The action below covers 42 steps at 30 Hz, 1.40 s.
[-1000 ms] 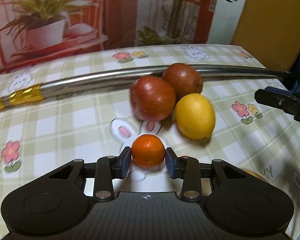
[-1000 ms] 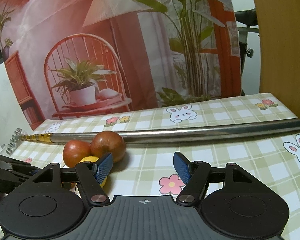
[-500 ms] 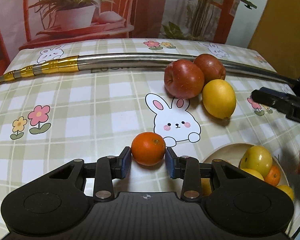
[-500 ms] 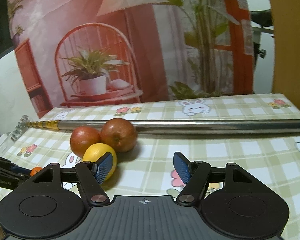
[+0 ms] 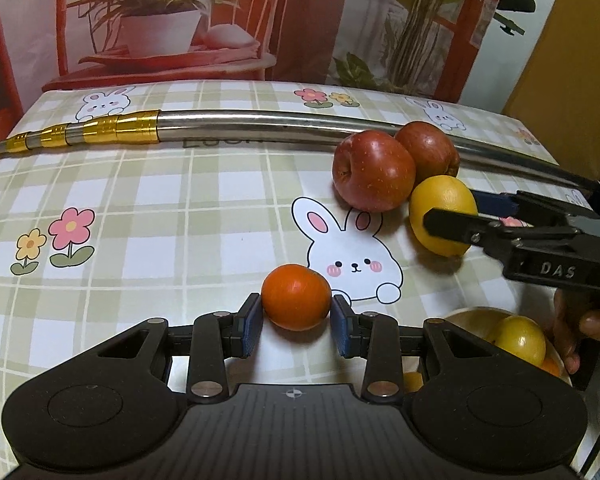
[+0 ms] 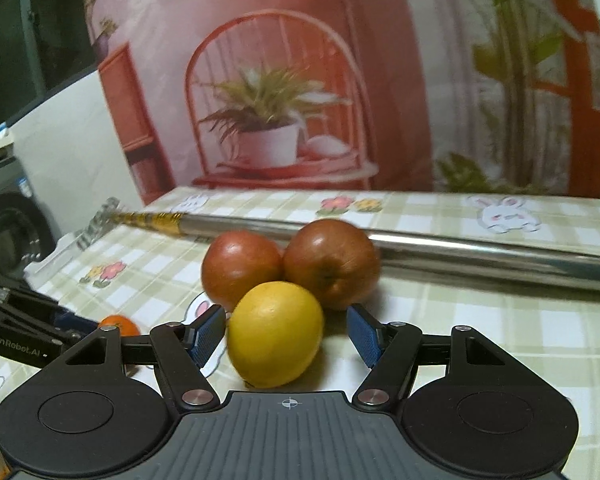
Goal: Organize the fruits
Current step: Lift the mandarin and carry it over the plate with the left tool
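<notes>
- The orange point(image 5: 296, 297) sits clamped between the pads of the left gripper point(image 5: 297, 322), low over the checked cloth point(image 5: 160, 208).
- The lemon point(image 6: 275, 334) lies on the cloth between the parted fingers of the right gripper point(image 6: 286, 334); a gap shows at the right pad, and contact at the left pad cannot be told.
- At 12 o'clock from the lemon, two apples point(image 6: 242, 269) touch each other and the lemon.
- Behind them runs a steel pole point(image 5: 260, 124).
- At 4 o'clock from the orange, a bowl point(image 5: 470, 316) holds yellow fruit.
</notes>
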Available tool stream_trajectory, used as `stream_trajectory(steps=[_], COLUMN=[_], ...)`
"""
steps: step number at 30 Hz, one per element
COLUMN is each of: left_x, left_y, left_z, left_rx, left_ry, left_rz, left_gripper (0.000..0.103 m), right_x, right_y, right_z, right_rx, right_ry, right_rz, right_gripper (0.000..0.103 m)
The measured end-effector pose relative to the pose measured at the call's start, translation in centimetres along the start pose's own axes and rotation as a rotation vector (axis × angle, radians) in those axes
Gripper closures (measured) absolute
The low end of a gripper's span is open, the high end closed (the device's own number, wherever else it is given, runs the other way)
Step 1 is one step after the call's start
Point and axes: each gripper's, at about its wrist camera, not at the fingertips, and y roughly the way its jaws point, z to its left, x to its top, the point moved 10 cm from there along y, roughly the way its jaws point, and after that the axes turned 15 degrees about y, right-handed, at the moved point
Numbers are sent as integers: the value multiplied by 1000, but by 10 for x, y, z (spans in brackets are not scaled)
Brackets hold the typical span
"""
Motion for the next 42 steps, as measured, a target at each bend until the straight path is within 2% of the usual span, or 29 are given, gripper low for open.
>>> stream_trajectory(steps=[2,7,13,42], left_x=[1,1,-2,-13], left_y=[0,0,-3,-56], left_z=[0,0,0,-22], left_rx=[5,6,3,33], left_ry=[0,-15,-35,-44], left_rz=[-2,-7,-6,-77], left_gripper=[64,64,64,64], right_x=[-2,-8,-12,-24], right_y=[5,8,4,-27], right_z=[4,0,-5,-20], right_rx=[12,27,56,-2], right_ry=[-7,12,53,150], right_rz=[15,53,38,-28], right_gripper=[40,51,51,51])
